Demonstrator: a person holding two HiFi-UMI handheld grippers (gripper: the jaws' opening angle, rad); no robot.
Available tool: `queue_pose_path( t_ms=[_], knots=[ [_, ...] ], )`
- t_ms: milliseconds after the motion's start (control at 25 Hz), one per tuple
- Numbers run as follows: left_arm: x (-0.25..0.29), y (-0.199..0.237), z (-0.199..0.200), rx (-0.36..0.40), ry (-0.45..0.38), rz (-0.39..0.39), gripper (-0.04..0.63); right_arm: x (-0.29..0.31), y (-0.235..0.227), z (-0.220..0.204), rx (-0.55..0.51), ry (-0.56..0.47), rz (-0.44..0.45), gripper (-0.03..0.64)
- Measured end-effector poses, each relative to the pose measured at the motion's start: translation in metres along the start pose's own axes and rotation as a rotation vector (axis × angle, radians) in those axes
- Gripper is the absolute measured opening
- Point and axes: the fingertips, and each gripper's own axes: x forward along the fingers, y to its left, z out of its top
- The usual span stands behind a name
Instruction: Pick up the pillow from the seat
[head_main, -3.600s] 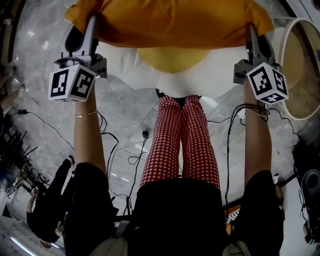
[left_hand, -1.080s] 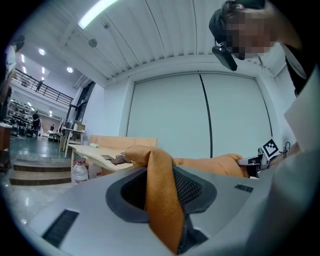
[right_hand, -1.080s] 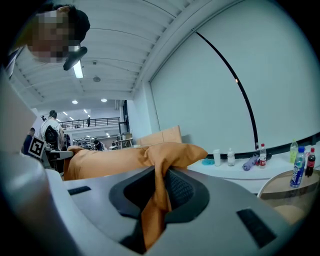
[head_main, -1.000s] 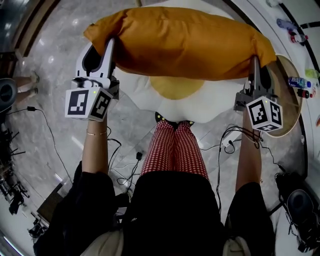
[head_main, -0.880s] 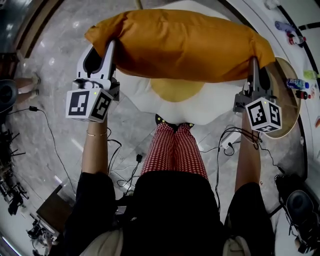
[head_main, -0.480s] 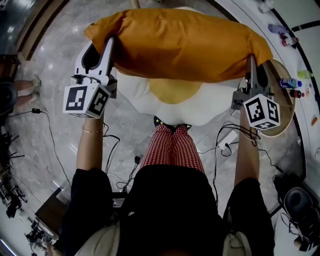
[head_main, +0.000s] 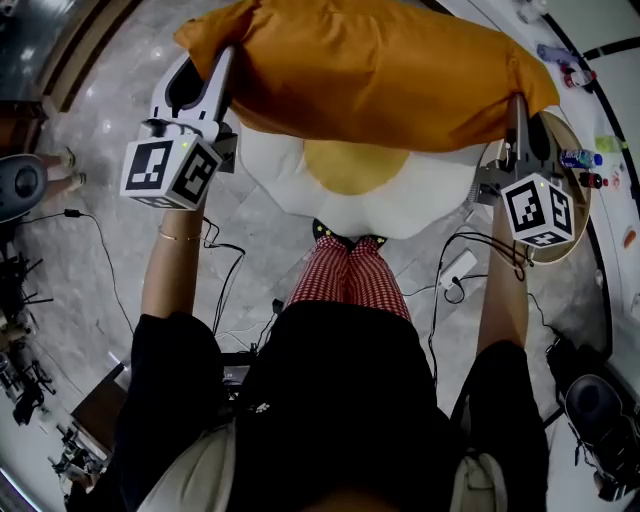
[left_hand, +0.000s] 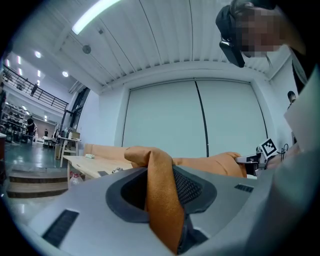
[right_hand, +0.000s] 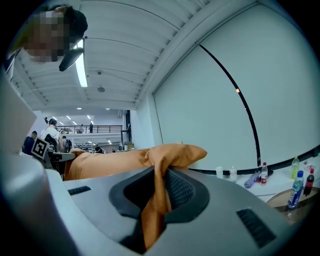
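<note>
Left hand-held gripper (head_main: 222, 60): jaws clamped on a fold of orange fabric at the pillow's (head_main: 380, 70) left corner. The left gripper view shows the cloth pinched between the two pads and hanging down through the gap

Right hand-held gripper (head_main: 517, 108): jaws nearly together, clamped on a thinner fold at the pillow's right corner. The corner bunches up above the pads

Pillow: orange, long, stretched level between the two hand-held grippers, one at each end. Held up in the air, off the seat (head_main: 290, 180)

Seat: white, fried-egg shaped with a yellow centre, on the grey marble floor (head_main: 90, 180) under the pillow. Its far part is hidden behind the pillow in the head view

Person: stands just in front of the seat, red checked trousers (head_main: 350, 285), both arms stretched forward

Surroundings: round table (head_main: 583, 195) to the right, partly behind the right hand-held gripper, with bottles (head_main: 578, 158) on it. Cables (head_main: 225, 290) lie on the floor near the feet
</note>
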Motion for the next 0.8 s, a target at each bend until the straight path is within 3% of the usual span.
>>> queue_pose_path(
  t_ms=[440, 600, 800],
  knots=[
    [-0.013, -0.020, 0.020, 0.000, 0.024, -0.038, 0.140, -0.019, -0.002, 0.030, 0.007, -0.023, 0.011, 0.067],
    [-0.003, -0.010, 0.031, -0.006, 0.036, -0.072, 0.138, -0.008, 0.004, 0.048, -0.008, -0.039, 0.004, 0.067],
    [-0.013, -0.002, 0.043, -0.027, 0.045, -0.059, 0.139, -0.003, 0.017, 0.062, -0.007, -0.040, 0.023, 0.067]
  ],
)
